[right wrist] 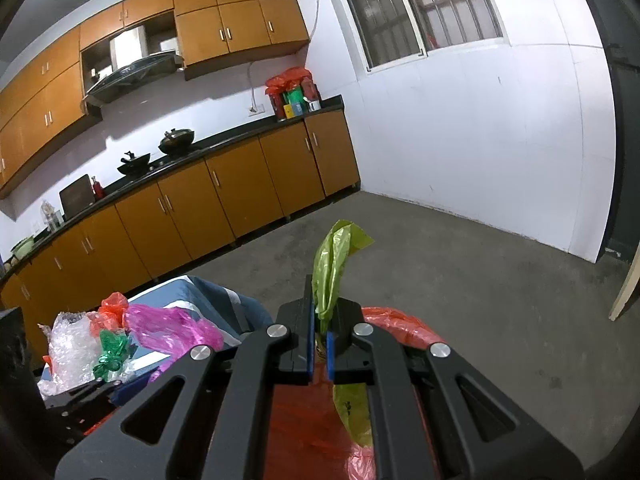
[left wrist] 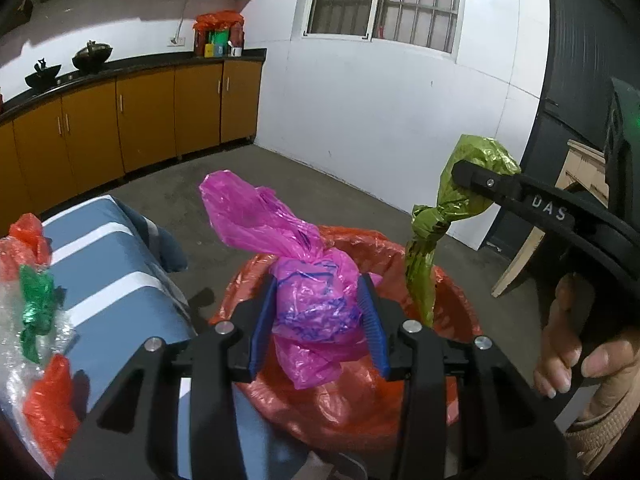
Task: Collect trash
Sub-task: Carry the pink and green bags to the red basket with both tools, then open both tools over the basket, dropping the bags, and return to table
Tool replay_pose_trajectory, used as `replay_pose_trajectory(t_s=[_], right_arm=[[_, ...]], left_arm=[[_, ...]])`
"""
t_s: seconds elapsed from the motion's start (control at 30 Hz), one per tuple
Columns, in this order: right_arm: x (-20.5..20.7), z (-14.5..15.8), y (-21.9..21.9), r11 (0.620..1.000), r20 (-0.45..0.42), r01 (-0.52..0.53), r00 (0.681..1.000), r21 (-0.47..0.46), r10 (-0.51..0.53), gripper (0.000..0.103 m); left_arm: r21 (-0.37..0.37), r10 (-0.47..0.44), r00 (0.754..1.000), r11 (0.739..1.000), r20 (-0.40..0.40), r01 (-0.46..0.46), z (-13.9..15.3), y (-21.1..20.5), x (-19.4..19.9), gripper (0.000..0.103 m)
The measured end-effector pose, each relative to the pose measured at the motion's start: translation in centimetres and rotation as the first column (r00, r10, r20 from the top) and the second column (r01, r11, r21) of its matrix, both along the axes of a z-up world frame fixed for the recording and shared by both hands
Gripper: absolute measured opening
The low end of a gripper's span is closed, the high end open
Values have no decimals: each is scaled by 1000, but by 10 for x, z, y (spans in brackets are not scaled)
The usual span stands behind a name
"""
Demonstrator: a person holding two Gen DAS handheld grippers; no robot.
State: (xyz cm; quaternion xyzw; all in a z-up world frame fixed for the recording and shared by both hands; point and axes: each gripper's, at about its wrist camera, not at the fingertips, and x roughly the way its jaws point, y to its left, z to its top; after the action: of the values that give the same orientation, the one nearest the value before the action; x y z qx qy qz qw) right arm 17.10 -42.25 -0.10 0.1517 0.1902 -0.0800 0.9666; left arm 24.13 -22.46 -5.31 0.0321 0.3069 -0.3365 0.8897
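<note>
Here, the pink bag, light, soft and slippery, sat pinched at its bunched middle between the left hand-held gripper pads, over the red-lined bin. The right hand-held gripper was closed on the green bag, best held at its twisted neck.

Blue desk with white stripes, trash pieces on top.
The desk carries a crumpled green foil scrap on clear bubble wrap, with red plastic bags beside them. It stands on a grey concrete floor.
</note>
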Motion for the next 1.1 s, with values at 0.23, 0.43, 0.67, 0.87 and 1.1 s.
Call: replay_pose_trajectory(t_s=[0.23,0.43,0.67,0.87,1.1], right_arm=[[0,-4,-14,1000,-14,-1,1000,21,1,42],[-11,-1,-16,1000,-10,23,1000,-5,-23,49],[-20,-3,6,998,-19,12,1000,-68,-14,54],[-18,-2,46,991,-36,-59,998,-122,55,55],[-7,-7,110,974,-66,-178,983,-137,171,54]], left_arm=[[10,0,999,1000,-32,1,-10,-6,9,52],[26,99,995,995,-7,-99,-10,22,7,61],[61,282,953,955,107,-289,2,76,-15,80],[70,426,890,895,166,-441,13,131,-33,85],[66,592,781,787,198,-613,16,204,-53,85]])
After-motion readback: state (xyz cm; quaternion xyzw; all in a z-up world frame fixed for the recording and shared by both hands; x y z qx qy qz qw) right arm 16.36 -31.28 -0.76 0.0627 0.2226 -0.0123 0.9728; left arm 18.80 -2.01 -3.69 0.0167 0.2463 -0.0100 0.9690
